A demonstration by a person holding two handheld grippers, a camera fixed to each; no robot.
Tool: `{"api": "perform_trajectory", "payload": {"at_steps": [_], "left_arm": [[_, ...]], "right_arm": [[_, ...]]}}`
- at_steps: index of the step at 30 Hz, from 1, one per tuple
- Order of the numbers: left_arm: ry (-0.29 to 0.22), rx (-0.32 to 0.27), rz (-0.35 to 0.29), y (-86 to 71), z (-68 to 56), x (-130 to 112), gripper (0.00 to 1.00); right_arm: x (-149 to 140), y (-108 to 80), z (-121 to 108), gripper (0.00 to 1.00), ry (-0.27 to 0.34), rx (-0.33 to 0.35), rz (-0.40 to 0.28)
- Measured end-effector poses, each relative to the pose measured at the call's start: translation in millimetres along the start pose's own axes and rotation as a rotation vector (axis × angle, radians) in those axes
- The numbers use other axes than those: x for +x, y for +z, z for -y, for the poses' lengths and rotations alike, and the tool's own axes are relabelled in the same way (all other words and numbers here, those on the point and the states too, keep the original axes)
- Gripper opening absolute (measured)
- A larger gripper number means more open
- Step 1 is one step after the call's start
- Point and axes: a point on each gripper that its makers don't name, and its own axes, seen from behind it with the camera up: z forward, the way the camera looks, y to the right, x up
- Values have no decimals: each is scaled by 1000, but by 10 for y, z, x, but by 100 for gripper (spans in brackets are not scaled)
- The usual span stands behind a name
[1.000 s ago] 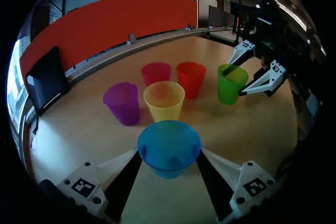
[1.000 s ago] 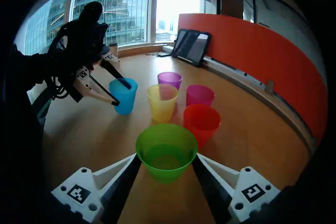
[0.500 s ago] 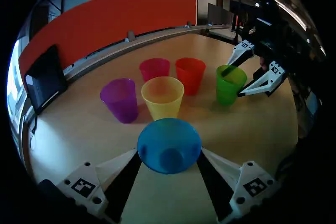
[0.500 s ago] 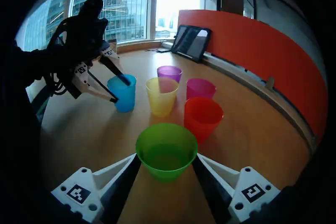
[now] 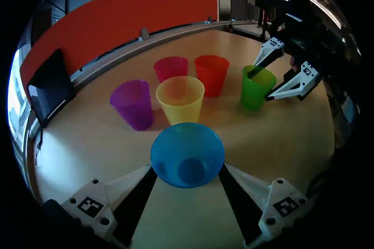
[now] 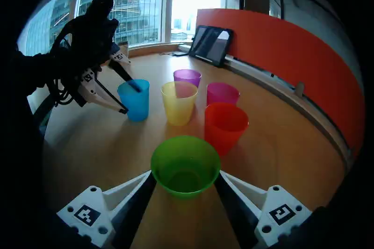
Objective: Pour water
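A blue cup [image 5: 187,153] sits between my left gripper's [image 5: 187,168] fingers, which are shut on its sides; I look down into it. In the right gripper view the same blue cup [image 6: 133,99] stands at the left with my left gripper [image 6: 131,100] around it. My right gripper [image 6: 185,174] is shut on a green cup [image 6: 185,165]. In the left gripper view this green cup [image 5: 256,88] is at the right, clasped by my right gripper [image 5: 258,88]. Whether either cup holds water I cannot tell.
Between the two held cups stand a yellow cup [image 5: 180,99], a purple cup [image 5: 132,103], a pink cup [image 5: 171,68] and a red cup [image 5: 211,74] on the wooden table [image 5: 285,132]. A dark tablet [image 6: 212,46] leans near the orange wall [image 6: 299,57].
Both views now look more steeply down into the held cups, and the standing cups have slid slightly up in each frame. Both grips are unchanged.
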Motion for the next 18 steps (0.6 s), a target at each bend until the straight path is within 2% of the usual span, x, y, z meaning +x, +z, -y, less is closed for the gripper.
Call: {"api": "perform_trajectory", "payload": {"at_steps": [4,9,18], "left_arm": [[-1,6,5,-9,7,-5,93],[0,11,17,-17,7,-47,93],[0,22,25,-91,2,-114,93]], "right_arm": [[-2,-5,-9,90,6,-4,-1],[-28,-19,-18,97,12,-11,3],[-112,-110,-5,100,15,-30,9]]}}
